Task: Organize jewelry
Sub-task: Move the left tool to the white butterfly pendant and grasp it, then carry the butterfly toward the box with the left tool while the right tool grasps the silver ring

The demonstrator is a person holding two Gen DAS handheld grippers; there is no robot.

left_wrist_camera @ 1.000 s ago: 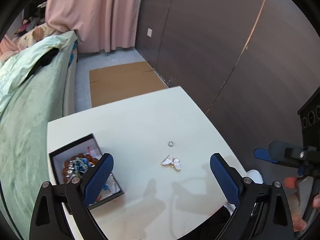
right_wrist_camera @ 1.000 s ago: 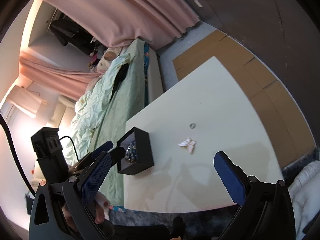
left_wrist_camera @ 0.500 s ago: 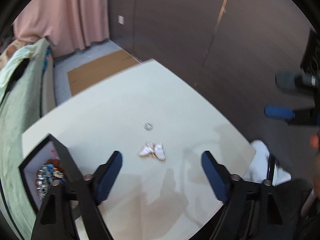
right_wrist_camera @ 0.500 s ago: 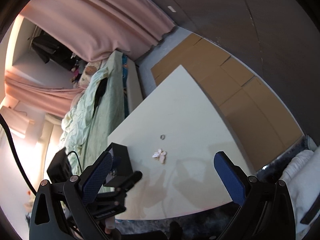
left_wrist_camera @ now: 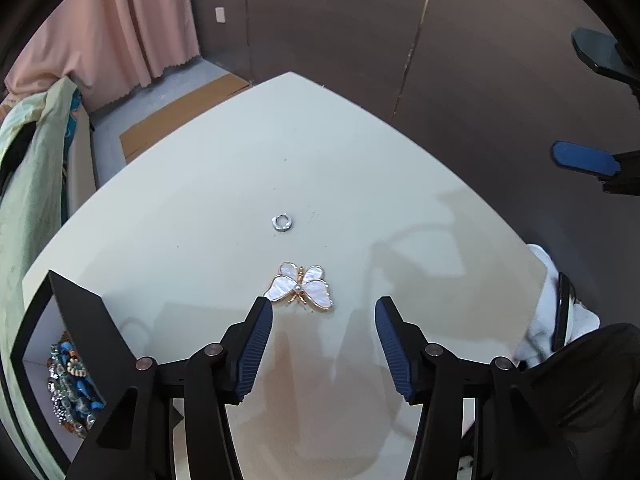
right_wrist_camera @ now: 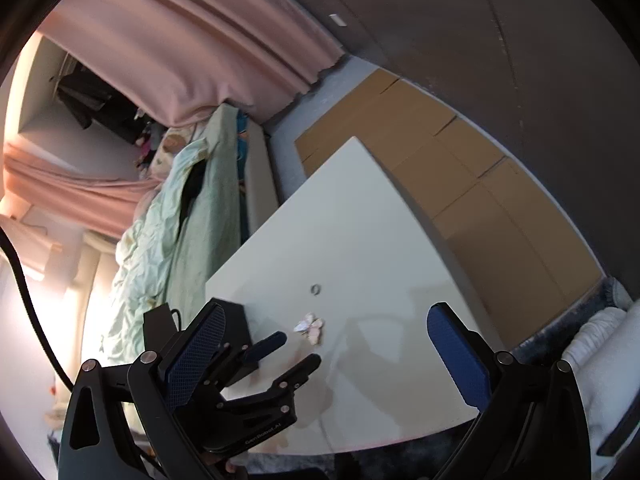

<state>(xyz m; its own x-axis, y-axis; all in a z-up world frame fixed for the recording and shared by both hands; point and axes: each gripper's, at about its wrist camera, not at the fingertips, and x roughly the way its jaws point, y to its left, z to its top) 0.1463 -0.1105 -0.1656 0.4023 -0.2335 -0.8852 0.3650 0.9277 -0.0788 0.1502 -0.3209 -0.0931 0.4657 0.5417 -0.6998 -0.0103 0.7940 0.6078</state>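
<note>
Both tools have their jaws spread and hold nothing. The left hand-held gripper [left_wrist_camera: 322, 326] hangs low over the white counter [left_wrist_camera: 400, 200], its blue ribbed fingertips [left_wrist_camera: 258, 332] just short of the butterfly brooch [left_wrist_camera: 301, 287], which lies flat on the counter slightly left of the gap between them. The brooch has pearly white wings edged in gold and a small pearl at its middle. Beyond it, toward the far corner of the counter and clearly apart from it, lies a small silver hoop earring [left_wrist_camera: 282, 223].

By the counter's left edge stands a black jewelry box [left_wrist_camera: 76, 312], open on top, with a white lining and a heap of blue, orange and clear beaded jewelry [left_wrist_camera: 70, 384] inside. It sits well apart from the brooch.

The right hand-held gripper [right_wrist_camera: 326, 350] is held off the counter's near edge, higher than the left one, and looks across the whole surface. In its view the left hand-held gripper [right_wrist_camera: 298, 350] appears close to the brooch [right_wrist_camera: 310, 326], with the earring [right_wrist_camera: 316, 289] farther on and the black box [right_wrist_camera: 236, 320] partly hidden behind a blue fingertip [right_wrist_camera: 198, 354]. Flattened cardboard [right_wrist_camera: 460, 184] covers the floor past the counter's far and right edges, a bed with a pale green blanket [right_wrist_camera: 168, 232] runs along its left side, and pink curtains [right_wrist_camera: 192, 44] hang behind.
</note>
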